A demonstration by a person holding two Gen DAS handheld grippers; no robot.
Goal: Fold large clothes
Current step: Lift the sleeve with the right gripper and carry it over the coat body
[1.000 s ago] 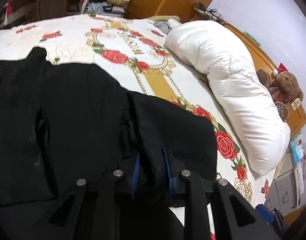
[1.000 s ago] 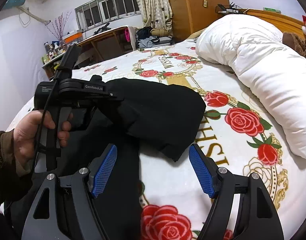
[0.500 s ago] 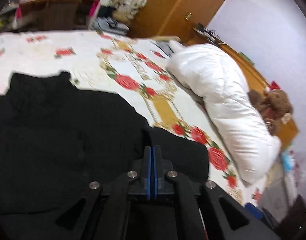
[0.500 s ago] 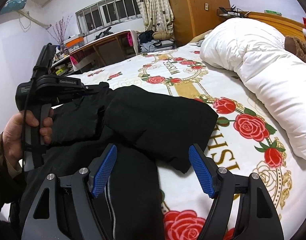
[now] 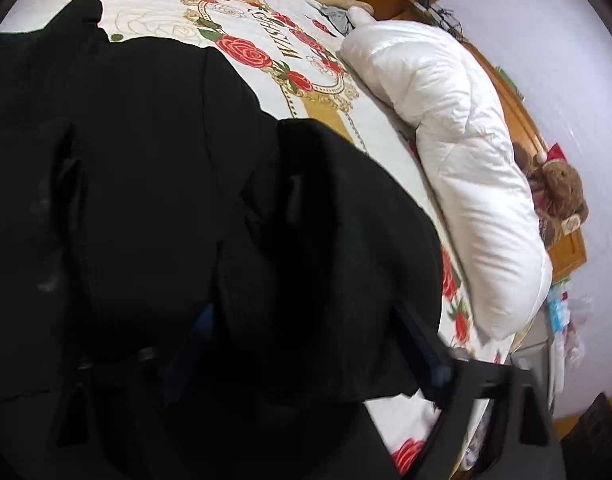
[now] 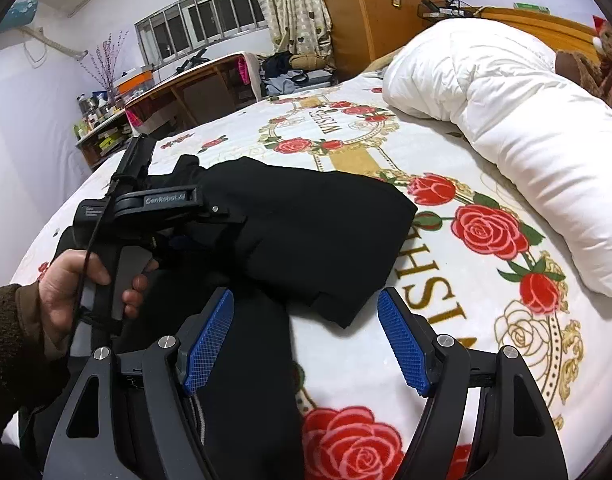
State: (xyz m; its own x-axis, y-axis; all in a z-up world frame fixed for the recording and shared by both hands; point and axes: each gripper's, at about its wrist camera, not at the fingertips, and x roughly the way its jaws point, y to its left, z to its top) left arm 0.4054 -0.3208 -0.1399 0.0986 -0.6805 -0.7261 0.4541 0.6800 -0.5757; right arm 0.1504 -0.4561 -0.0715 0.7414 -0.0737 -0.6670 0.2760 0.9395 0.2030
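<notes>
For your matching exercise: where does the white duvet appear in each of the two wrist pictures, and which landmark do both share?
Left wrist: the white duvet runs down the right side, beside the black garment.
Right wrist: the white duvet fills the upper right.
Shared landmark: the teddy bear just beyond the duvet.

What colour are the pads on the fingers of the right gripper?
Blue, with a fine grid texture. The pads show best in the right wrist view.

The left wrist view looks steeply down, close over the black garment [image 5: 154, 184], which fills its left and centre. The right wrist view sits farther back, facing the window [image 6: 202, 20] (upper left). Both share the white duvet [image 5: 457, 160] at right.
</notes>
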